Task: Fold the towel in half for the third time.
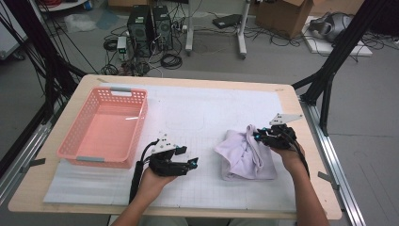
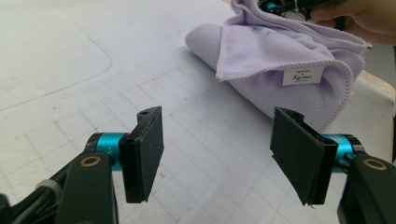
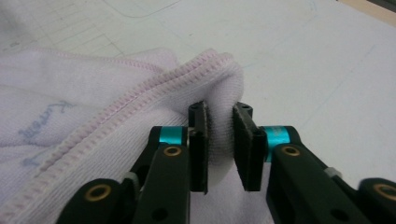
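A lilac towel [image 1: 247,153] lies crumpled and half folded on the white gridded mat, right of centre. My right gripper [image 1: 258,135] is at its far edge. In the right gripper view the jaws [image 3: 219,140] pinch a stitched fold of the towel [image 3: 93,121], and cloth fills the narrow gap between the pads. My left gripper [image 1: 188,157] hovers low over the mat to the left of the towel. Its jaws [image 2: 217,156] stand wide open with nothing between them. They point at the towel [image 2: 280,51], whose white label faces the camera.
A pink plastic basket [image 1: 136,127] stands empty at the left of the table. The white mat [image 1: 197,113] covers most of the wooden tabletop. Beyond the far edge are computer towers, cables and boxes on the floor.
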`<state>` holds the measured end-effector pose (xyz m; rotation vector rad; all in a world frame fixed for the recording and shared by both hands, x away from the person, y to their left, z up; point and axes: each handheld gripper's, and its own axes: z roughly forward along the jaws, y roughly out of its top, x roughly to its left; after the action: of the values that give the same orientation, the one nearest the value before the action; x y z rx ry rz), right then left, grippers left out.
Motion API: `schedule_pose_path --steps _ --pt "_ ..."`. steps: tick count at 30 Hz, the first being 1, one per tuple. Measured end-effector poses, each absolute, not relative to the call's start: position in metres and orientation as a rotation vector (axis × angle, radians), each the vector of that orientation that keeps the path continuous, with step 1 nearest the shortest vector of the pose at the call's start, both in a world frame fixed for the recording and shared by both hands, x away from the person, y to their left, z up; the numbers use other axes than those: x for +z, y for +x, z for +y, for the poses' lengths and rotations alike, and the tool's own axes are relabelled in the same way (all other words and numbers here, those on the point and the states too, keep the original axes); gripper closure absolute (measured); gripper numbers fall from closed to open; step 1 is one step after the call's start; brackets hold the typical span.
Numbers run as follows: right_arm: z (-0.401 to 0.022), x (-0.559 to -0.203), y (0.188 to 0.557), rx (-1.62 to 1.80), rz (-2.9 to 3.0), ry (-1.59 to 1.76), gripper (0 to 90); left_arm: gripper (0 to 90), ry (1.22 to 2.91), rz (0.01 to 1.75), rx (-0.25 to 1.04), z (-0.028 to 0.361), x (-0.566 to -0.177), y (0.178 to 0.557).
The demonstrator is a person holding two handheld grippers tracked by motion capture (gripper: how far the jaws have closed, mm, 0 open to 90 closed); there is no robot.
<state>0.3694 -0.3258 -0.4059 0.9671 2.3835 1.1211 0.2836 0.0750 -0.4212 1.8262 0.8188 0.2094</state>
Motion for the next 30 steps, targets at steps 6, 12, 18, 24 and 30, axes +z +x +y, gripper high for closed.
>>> schedule_pose_path --steps 6,12,18,24,30 --pt "-0.346 -0.401 0.356 1.075 2.297 1.102 58.8 35.1 1.823 0.814 0.216 0.084 -0.423 0.281" --pt "-0.370 -0.397 0.328 1.012 2.199 1.211 58.6 35.0 1.815 0.813 0.210 0.086 -0.425 0.281" --pt "-0.379 -0.386 0.307 1.121 2.116 1.291 55.1 35.0 1.816 0.812 0.207 0.085 -0.425 0.282" --pt "-0.348 -0.386 0.295 1.155 2.215 1.281 42.3 35.0 1.801 0.816 0.213 0.088 -0.424 0.283" --pt "-0.334 -0.401 0.289 1.023 2.281 1.278 77.0 35.0 1.804 0.818 0.216 0.090 -0.425 0.283"
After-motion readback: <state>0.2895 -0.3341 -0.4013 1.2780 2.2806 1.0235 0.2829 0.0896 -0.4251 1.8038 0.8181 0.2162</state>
